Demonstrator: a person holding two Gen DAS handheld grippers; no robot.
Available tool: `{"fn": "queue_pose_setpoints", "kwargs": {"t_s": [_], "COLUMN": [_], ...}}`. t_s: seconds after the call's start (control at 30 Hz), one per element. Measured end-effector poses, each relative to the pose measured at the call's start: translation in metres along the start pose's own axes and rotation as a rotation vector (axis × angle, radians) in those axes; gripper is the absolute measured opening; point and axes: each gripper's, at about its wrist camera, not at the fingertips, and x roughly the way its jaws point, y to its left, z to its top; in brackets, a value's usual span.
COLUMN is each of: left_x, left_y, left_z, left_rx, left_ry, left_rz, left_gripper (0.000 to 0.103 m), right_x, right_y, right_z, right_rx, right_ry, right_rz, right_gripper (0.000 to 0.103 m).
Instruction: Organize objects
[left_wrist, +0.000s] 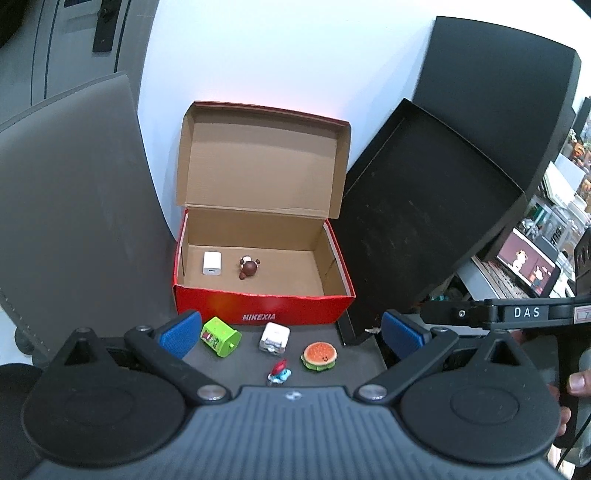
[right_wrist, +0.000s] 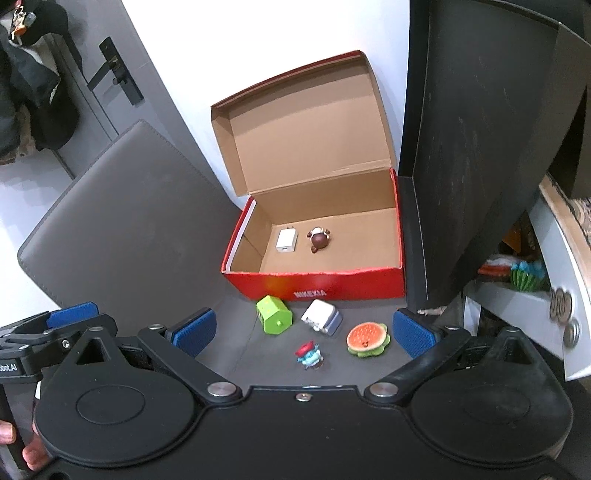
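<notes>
An open red shoe box (left_wrist: 258, 308) (right_wrist: 332, 286) holds a white charger (left_wrist: 211, 262) (right_wrist: 286, 239) and a brown figurine (left_wrist: 249, 267) (right_wrist: 319, 239). In front of it on the dark surface lie a green toy house (left_wrist: 220, 336) (right_wrist: 274, 315), a white adapter (left_wrist: 274, 337) (right_wrist: 320, 317), a burger toy (left_wrist: 319, 355) (right_wrist: 368, 339) and a small red-blue figurine (left_wrist: 279, 373) (right_wrist: 309, 356). My left gripper (left_wrist: 290, 334) is open and empty above these items. My right gripper (right_wrist: 303, 330) is open and empty above them too.
A grey chair back (left_wrist: 70, 192) (right_wrist: 122, 229) stands on the left. A black tray (left_wrist: 417, 221) and a black panel (right_wrist: 480, 147) lean on the right. A cluttered shelf (right_wrist: 524, 273) is at the far right. A door (right_wrist: 92, 74) is behind.
</notes>
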Motion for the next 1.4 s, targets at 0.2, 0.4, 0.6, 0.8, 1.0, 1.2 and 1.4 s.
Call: {"fn": "queue_pose_setpoints", "kwargs": {"t_s": [0.2, 0.4, 0.6, 0.8, 1.0, 1.2, 1.4], "left_x": [-0.002, -0.003, -0.004, -0.004, -0.004, -0.001, 0.010], "left_y": [-0.002, -0.004, -0.003, -0.001, 0.005, 0.008, 0.006], "left_z": [-0.011, -0.018, -0.020, -0.021, -0.019, -0.016, -0.017], "left_rx": [0.012, 0.012, 0.002, -0.004, -0.004, -0.007, 0.001], "left_ry": [0.013, 0.023, 0.031, 0.036, 0.039, 0.043, 0.065], "left_rz": [0.008, -0.001, 0.003, 0.002, 0.021, 0.032, 0.039], "left_gripper": [0.103, 0.103, 0.103, 0.103, 0.103, 0.103, 0.103], "right_x": [-0.008, -0.015, -0.021, -0.023, -0.021, -0.017, -0.009], "right_y": [-0.001, -0.004, -0.004, -0.002, -0.003, -0.003, -0.002], "right_z": [-0.012, -0.021, -0.024, -0.025, -0.023, -0.022, -0.025], "right_rx": [0.010, 0.017, 0.017, 0.007, 0.010, 0.008, 0.000], "right_ry": [0.002, 0.003, 0.001, 0.000, 0.006, 0.013, 0.027], "right_rz": [-0.016, -0.030, -0.044, -0.055, -0.060, -0.062, -0.062], "right_gripper": [0.103, 0.103, 0.103, 0.103, 0.103, 0.103, 0.103]}}
